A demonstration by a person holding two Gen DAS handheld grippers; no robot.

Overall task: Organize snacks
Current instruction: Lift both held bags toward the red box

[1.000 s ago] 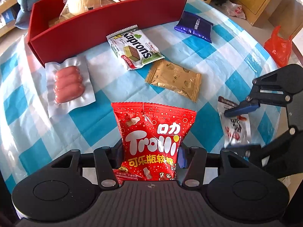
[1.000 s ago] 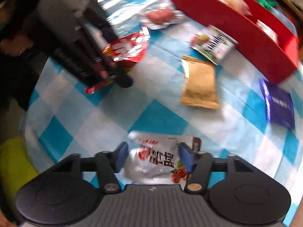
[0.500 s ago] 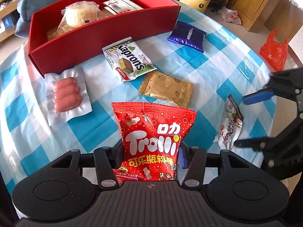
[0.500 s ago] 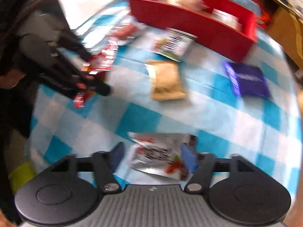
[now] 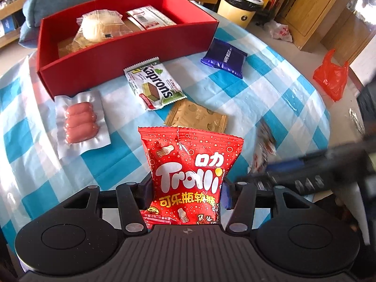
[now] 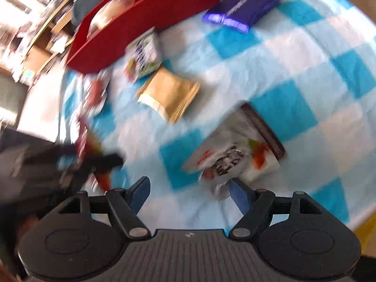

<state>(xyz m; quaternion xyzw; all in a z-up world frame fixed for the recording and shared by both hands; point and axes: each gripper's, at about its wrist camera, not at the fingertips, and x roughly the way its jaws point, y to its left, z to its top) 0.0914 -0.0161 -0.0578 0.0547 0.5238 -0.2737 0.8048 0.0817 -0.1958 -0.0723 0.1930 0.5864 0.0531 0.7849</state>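
My left gripper [image 5: 185, 188] is shut on a red Trolli candy bag [image 5: 188, 171] and holds it above the checked tablecloth. The red box [image 5: 122, 54] stands at the back with a bun pack [image 5: 98, 25] and a flat white packet [image 5: 148, 18] inside. On the cloth lie a sausage pack [image 5: 80, 122], a Kaprons wafer [image 5: 155, 87], a tan packet [image 5: 197, 117] and a purple packet [image 5: 223, 58]. My right gripper [image 6: 188, 192] is open, with a white and red snack packet [image 6: 237, 157] lying just beyond its right finger. The right wrist view is blurred.
The round table's edge [image 5: 329, 108] curves close on the right. Beyond it stand a yellow bin [image 5: 237, 4], wooden cabinets [image 5: 312, 7] and an orange plastic bag [image 5: 331, 80] on the floor. A blue-grey cushion [image 5: 58, 2] lies behind the box.
My right gripper has opened, let go of the white and red packet and swung round fast; the packet now lies on the cloth. My left gripper has risen slightly with the Trolli bag.
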